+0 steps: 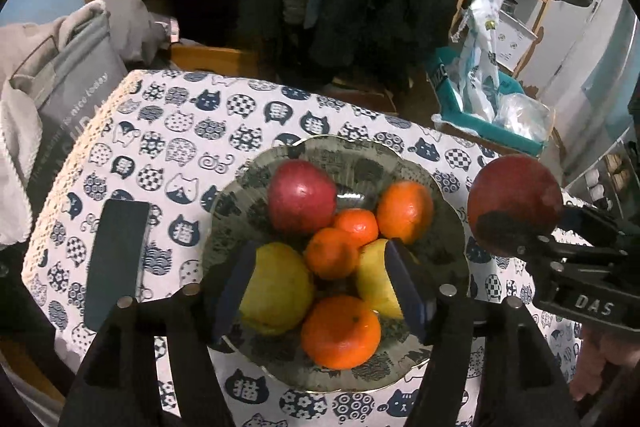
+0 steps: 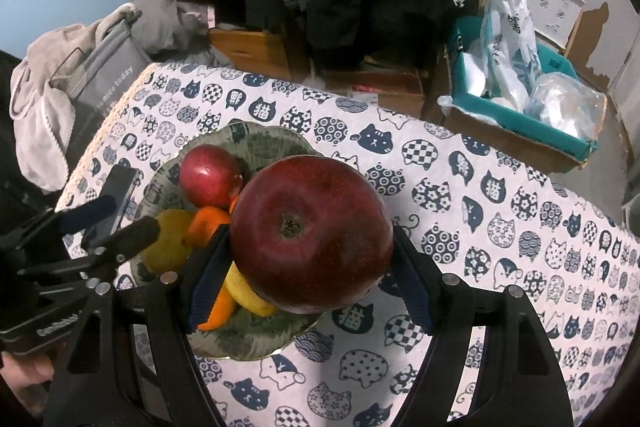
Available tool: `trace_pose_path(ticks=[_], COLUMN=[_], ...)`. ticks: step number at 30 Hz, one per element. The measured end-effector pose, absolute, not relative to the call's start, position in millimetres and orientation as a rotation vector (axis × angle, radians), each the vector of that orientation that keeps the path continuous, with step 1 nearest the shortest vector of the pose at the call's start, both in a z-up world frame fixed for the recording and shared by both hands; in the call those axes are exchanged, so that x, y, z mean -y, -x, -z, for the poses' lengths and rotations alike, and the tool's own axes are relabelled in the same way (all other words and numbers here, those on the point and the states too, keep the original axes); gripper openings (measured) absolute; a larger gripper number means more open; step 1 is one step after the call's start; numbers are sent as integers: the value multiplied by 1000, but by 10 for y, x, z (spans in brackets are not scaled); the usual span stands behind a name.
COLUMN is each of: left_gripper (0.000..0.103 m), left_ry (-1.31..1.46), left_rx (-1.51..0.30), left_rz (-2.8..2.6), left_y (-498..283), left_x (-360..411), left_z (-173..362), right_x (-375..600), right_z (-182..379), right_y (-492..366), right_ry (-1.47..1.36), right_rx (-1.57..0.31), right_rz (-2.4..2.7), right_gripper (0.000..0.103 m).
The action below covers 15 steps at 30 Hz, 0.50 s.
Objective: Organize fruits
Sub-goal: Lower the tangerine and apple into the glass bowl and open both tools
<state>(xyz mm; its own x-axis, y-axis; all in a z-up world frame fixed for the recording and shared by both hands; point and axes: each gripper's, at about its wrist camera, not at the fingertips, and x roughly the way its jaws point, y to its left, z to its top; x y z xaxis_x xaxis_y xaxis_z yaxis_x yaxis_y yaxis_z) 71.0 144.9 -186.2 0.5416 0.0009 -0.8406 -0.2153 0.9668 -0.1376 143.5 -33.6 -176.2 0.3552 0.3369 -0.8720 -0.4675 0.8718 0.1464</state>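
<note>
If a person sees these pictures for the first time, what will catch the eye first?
First, the big dark red apple clamped in the right gripper, held above the right edge of the fruit plate. Next, the plate itself on the cat-print tablecloth, holding oranges, lemons and another red apple.

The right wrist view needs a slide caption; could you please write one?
Right hand-held gripper holds a dark red apple above the fruit plate on a cat-print tablecloth.

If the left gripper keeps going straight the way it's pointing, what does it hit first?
Probably the fruit in the plate: the open left gripper points down at the tangerines, flanked by two yellow fruits. Depth is hard to judge.
</note>
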Motion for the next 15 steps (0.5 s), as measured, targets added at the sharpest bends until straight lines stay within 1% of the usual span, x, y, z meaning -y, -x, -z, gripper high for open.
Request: trace_pose_path(ticks=[9, 15], left_gripper=[68, 69], left_ry=[296, 299], left_rx=[-989, -988], left_rz=[-246, -274], left_y=[-509, -426], left_x=[-1828, -1948], left_z=[1807, 1816], right_x=[33, -218], right_z=[1961, 2127], right_y=[-1433, -1411], right_ry=[164, 201], right_rx=[-1130, -1158], right_rz=[-579, -623], right_gripper=[77, 77])
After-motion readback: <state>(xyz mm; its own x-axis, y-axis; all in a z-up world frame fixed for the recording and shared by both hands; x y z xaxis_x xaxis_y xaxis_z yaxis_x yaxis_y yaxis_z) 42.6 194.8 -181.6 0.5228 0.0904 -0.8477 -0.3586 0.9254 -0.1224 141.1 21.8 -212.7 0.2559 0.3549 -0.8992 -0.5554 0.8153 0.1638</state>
